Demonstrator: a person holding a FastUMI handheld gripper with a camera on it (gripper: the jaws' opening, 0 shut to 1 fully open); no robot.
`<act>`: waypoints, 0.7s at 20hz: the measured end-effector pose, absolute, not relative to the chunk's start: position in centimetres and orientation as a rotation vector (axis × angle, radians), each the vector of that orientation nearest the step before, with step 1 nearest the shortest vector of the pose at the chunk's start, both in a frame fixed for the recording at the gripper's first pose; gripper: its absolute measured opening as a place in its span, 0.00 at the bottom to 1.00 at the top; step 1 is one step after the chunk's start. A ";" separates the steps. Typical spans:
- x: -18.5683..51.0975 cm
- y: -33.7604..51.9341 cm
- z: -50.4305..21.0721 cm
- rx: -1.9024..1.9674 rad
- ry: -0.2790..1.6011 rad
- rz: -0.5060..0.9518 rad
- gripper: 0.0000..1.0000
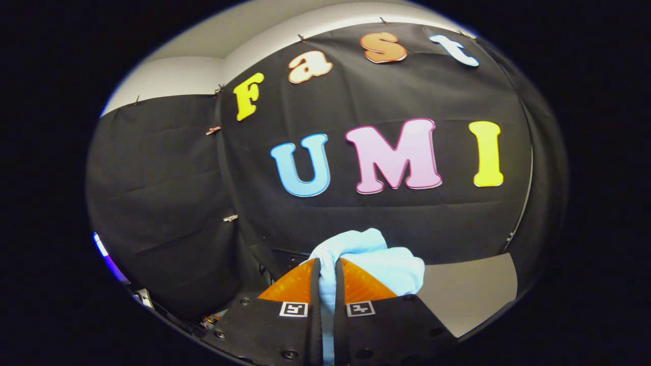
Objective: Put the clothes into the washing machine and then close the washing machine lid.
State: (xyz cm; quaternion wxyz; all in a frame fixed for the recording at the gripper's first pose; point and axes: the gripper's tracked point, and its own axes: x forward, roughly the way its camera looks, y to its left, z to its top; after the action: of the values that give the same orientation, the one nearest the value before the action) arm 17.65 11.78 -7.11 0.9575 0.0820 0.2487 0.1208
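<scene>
Tongs (327,264) raised, level — clamped on pale-blue cloth (379,259).

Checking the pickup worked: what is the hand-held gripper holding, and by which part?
The hand-held gripper is shut on a light blue garment, pinching a bunched fold of it between both fingers; the rest billows just ahead of them.

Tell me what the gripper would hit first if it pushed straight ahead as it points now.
The gripper is shut on light blue clothing. Beyond that, the first thing is probably the black cloth wall, though depth is unclear.
</scene>
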 end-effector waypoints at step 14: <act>21.0 27.4 -23.0 0.158 0.721 0.395 0.13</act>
State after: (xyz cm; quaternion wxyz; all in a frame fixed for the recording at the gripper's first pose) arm 20.98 27.45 -23.03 0.9137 0.0769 0.3499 0.1920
